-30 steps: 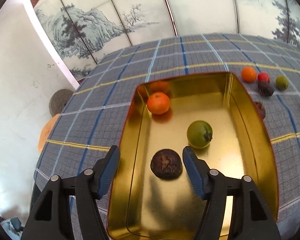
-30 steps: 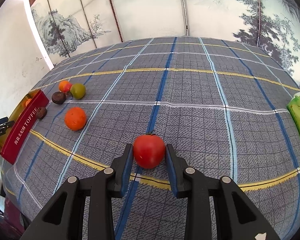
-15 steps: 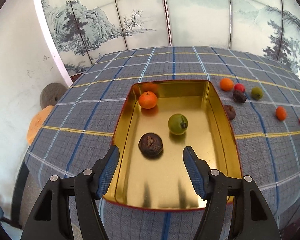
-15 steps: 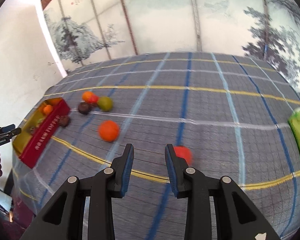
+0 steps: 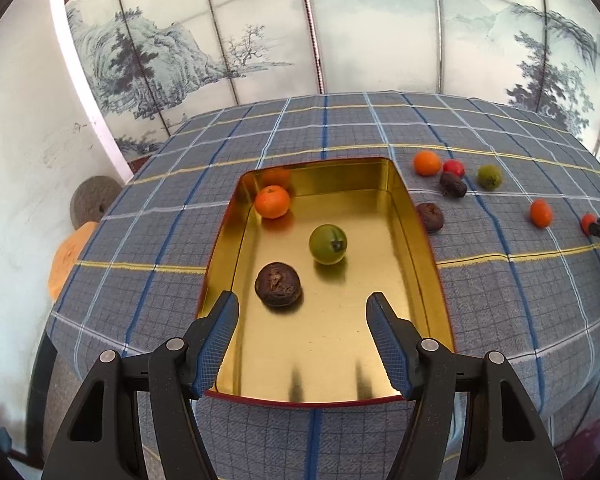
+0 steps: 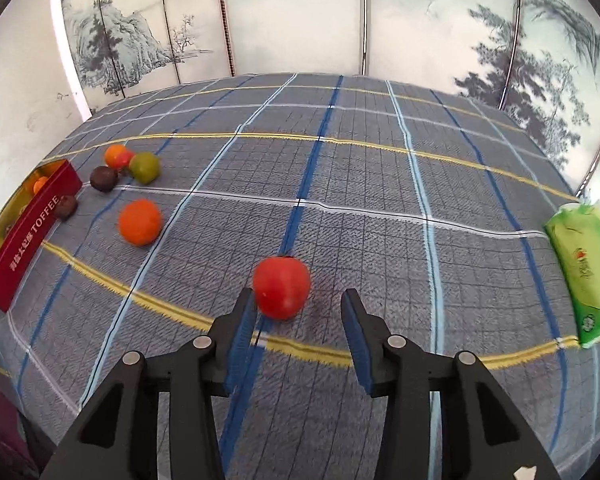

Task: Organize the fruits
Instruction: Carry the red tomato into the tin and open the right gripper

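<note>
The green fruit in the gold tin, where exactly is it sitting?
In the left wrist view the green fruit lies mid-tin, between the orange fruit at the far-left corner and the dark wrinkled fruit nearer the camera.

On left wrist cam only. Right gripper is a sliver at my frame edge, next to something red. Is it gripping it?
Observer: No. The right gripper jaws have just been opening; the red fruit sits on the cloth between them, with a clear gap beside one finger.
Operator: Anything printed on the tin's outside?
Observer: Yes, the tin has a red outer wall reading TOFFEE.
Operator: What's the green sliver far right?
Observer: A green packet lying flat near the cloth's edge.
</note>
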